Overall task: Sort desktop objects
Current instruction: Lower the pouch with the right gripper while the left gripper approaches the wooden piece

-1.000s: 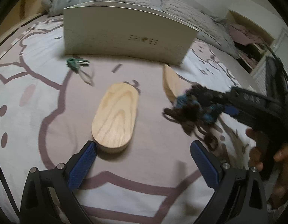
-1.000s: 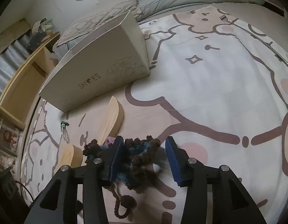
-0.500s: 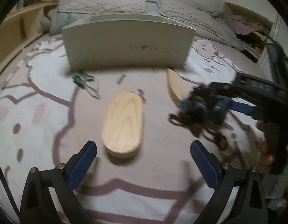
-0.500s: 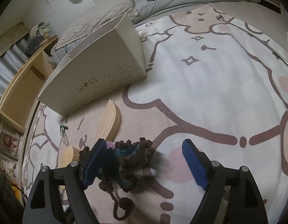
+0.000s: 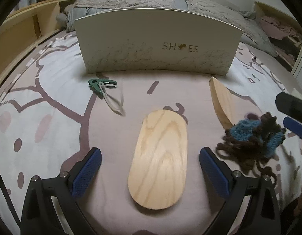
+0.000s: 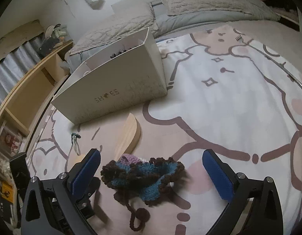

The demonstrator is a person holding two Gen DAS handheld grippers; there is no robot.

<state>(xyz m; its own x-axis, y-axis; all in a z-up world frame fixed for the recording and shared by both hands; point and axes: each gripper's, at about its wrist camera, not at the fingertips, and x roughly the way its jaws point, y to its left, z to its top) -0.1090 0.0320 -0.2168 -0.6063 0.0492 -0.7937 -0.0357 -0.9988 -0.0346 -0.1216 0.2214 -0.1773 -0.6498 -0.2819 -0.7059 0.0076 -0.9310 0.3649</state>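
A blue and brown crocheted piece with trailing yarn lies loose on the bedspread between the open fingers of my right gripper; it also shows in the left wrist view. My left gripper is open and empty, its fingers on either side of a flat oval wooden board. A second wooden piece stands on edge beyond the crochet, also in the right wrist view. A green clip with a pale loop lies near the white shoe box.
The open shoe box stands at the back with dark items inside. Pillows and a quilt lie behind it. Wooden shelves run along the left. The patterned bedspread stretches to the right.
My right gripper has opened wide and let go of the crocheted piece, which now rests on the bedspread. My left gripper has swung so the oval board sits between its fingers.
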